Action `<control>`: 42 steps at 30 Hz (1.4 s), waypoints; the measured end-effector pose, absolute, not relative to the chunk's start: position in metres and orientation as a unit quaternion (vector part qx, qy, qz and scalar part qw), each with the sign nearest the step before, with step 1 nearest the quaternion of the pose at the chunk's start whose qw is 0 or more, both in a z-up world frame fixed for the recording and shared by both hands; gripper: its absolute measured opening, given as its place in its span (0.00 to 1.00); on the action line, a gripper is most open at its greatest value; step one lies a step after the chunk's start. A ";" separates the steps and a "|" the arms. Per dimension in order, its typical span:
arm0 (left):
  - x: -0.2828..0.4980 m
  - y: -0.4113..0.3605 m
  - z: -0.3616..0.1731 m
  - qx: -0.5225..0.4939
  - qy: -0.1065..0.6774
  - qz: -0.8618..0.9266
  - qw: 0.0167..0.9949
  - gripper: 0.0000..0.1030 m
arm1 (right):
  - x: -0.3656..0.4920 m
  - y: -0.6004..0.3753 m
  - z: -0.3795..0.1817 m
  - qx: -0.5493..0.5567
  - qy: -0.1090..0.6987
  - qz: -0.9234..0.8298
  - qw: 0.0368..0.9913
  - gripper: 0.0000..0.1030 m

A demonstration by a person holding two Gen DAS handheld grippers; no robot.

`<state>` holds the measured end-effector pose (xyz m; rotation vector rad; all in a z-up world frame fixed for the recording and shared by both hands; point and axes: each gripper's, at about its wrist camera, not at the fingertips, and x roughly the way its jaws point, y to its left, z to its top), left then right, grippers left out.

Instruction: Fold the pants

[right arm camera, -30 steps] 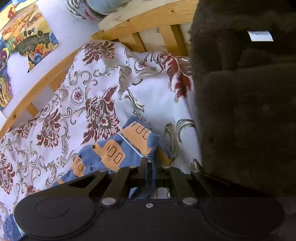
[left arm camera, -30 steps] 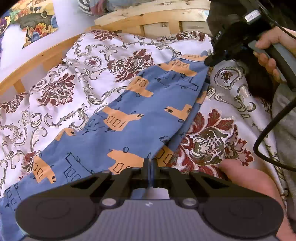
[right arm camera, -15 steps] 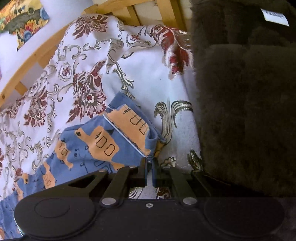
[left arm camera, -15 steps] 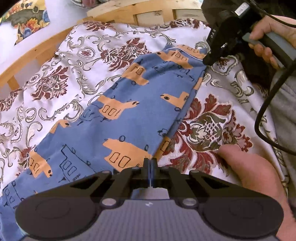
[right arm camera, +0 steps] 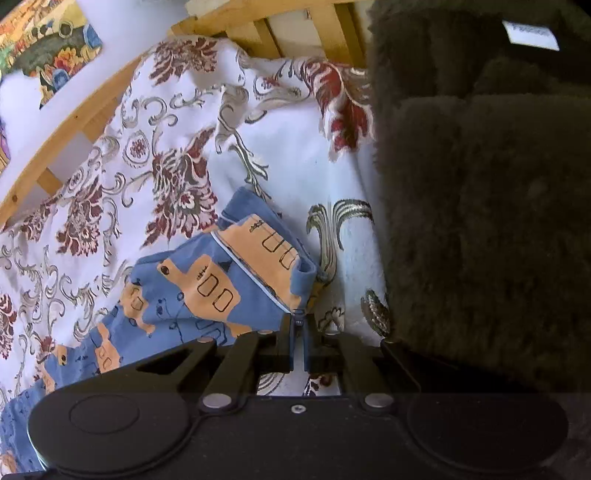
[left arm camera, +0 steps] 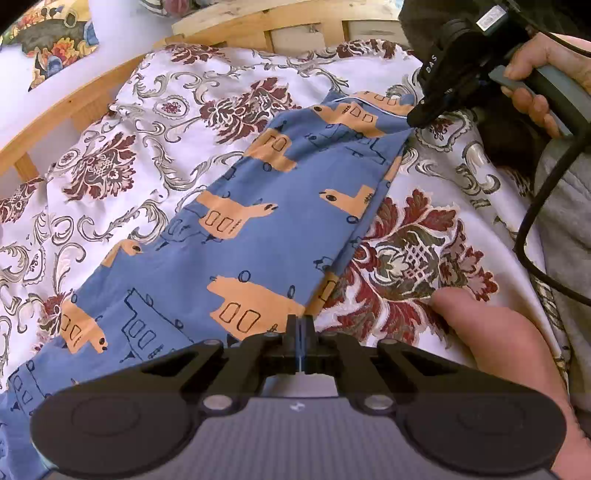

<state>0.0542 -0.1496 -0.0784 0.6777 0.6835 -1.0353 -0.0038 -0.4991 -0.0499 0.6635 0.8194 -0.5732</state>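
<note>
Pants [left arm camera: 258, 206] are lying stretched out long across the flowery bedspread [left arm camera: 147, 122], blue ones with orange llama prints, running from the near left side up toward the headboard end by the wooden bed frame [left arm camera: 258, 26]. Looks like the two legs are already sitting one on top of the other, since an orange-printed under layer is peeking out along the right edge, so I'm guessing the lengthwise fold is done. What's left would be the crosswise folds, because the whole thing is one long strip right now. The left gripper [left arm camera: 301, 332] is pinching the near right edge of the fabric, jaws closed tight on it. The right gripper [right arm camera: 297, 325] is clamping the far corner by the piped hem, and that corner is bunching and curling up a bit in the right wrist view. From the left wrist view you can see the hand [left arm camera: 543, 77] holding that right gripper over the top end. A dark fuzzy blanket [right arm camera: 480, 221] is sitting just beside that corner, near the bed's right edge.
</note>
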 end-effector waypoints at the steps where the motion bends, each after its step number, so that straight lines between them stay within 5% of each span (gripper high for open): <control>1: 0.054 -0.149 -0.078 0.313 0.313 -0.475 0.761 0.00 | -0.005 -0.500 -0.050 0.316 0.384 -0.269 0.825 0.03; 9: 0.055 -0.148 -0.078 0.320 0.318 -0.476 0.755 0.00 | -0.005 -0.502 -0.052 0.319 0.391 -0.269 0.820 0.05; 14: 0.059 -0.150 -0.087 0.326 0.338 -0.488 0.735 0.01 | 0.007 -0.497 -0.058 0.300 0.415 -0.271 0.815 0.20; 15: 0.061 -0.147 -0.084 0.314 0.346 -0.495 0.732 0.09 | 0.005 -0.496 -0.057 0.301 0.411 -0.266 0.818 0.25; 17: 0.068 -0.141 -0.077 0.282 0.373 -0.513 0.720 0.42 | 0.001 -0.495 -0.055 0.315 0.399 -0.254 0.823 0.47; 18: 0.072 -0.137 -0.071 0.262 0.383 -0.527 0.712 0.69 | -0.002 -0.493 -0.053 0.319 0.390 -0.248 0.828 0.53; 19: 0.074 -0.133 -0.065 0.251 0.386 -0.534 0.710 0.85 | -0.004 -0.490 -0.050 0.318 0.384 -0.242 0.833 0.63; 22: 0.084 -0.128 -0.037 0.229 0.375 -0.554 0.707 0.96 | -0.007 -0.477 -0.041 0.303 0.363 -0.214 0.855 0.88; 28: 0.147 -0.170 0.007 0.202 0.377 -0.533 0.730 1.00 | -0.017 -0.461 -0.030 0.297 0.311 -0.213 0.877 0.99; 42: 0.230 -0.388 -0.004 0.250 0.464 -0.554 0.645 1.00 | -0.028 -0.476 -0.055 0.410 0.250 -0.239 0.844 0.99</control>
